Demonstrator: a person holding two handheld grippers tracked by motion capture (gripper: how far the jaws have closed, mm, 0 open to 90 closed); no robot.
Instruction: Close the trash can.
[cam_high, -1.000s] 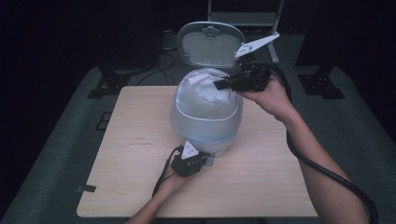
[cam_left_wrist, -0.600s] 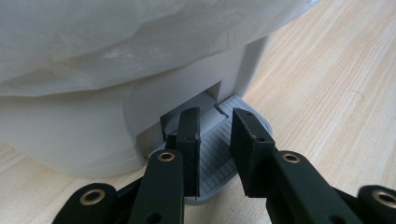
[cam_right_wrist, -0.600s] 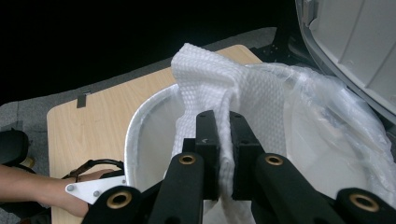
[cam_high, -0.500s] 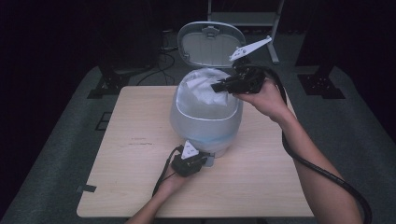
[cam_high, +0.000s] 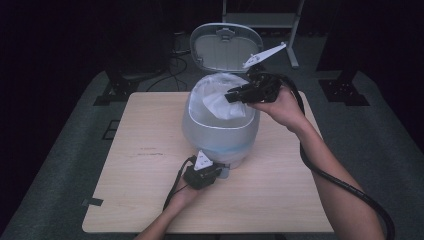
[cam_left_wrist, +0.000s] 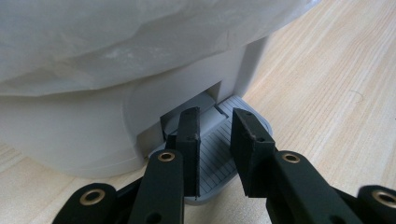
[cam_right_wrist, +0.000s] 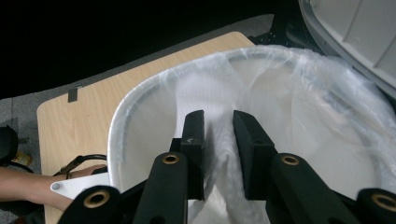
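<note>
Lining open bin (cam_high: 220, 131) with white bag (cam_high: 220, 104).

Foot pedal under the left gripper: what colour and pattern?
Grey ribbed foot pedal, with fine parallel grooves; clearest in the left gripper view.

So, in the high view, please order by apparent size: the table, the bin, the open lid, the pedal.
1. table
2. bin
3. lid, though it stands farther off
4. pedal, mostly hidden by the left gripper
</note>
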